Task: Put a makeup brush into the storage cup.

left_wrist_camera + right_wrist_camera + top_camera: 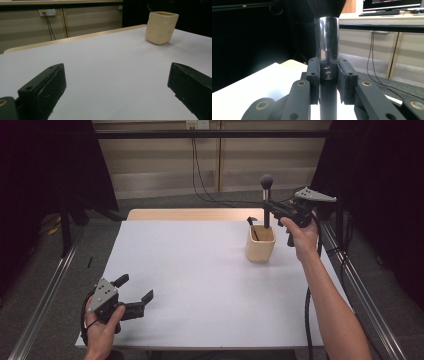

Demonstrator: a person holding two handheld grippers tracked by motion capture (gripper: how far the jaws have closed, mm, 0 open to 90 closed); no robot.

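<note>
High view: right gripper [270, 209] clenches an upright brush [266, 195] at its ferrule, directly above the cup [260, 243] at two o'clock. Left gripper [135, 295], seven o'clock, gapes empty.

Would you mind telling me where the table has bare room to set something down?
Most of the white table is bare: everything between the left tool and the cream holder. It is crowded at the far right, where the right tool holds the brush over the holder.

A cream square ceramic holder [260, 245] stands on the white flat surface [200, 280], far right. A black-handled round-headed brush [266, 195] rises upright above it. The left gripper [135, 295] sits well apart, near left.
</note>
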